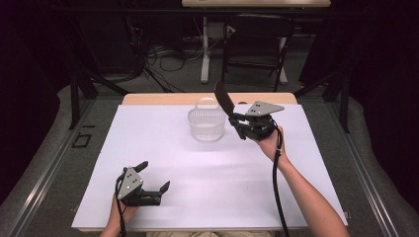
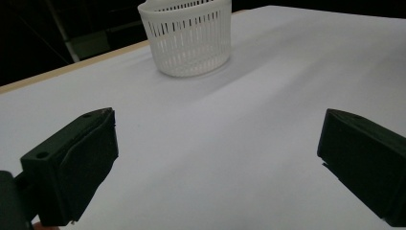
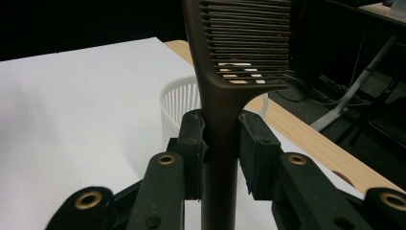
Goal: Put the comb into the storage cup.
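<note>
left claw (image 1: 154, 176): low, jaws wide apart | right claw (image 1: 236, 120): raised, jaws clamped

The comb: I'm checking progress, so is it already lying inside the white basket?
No, the comb is clamped by its handle in the right tool, raised beside the white basket.

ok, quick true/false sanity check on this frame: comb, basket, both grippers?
1. The right gripper is clamped on the comb. True.
2. The comb lies inside the basket. False: it is held in the air beside the basket.
3. The left gripper holds the basket. False: its jaws are open and hold nothing, near the front of the table.
4. The basket stands upright. True.
</note>
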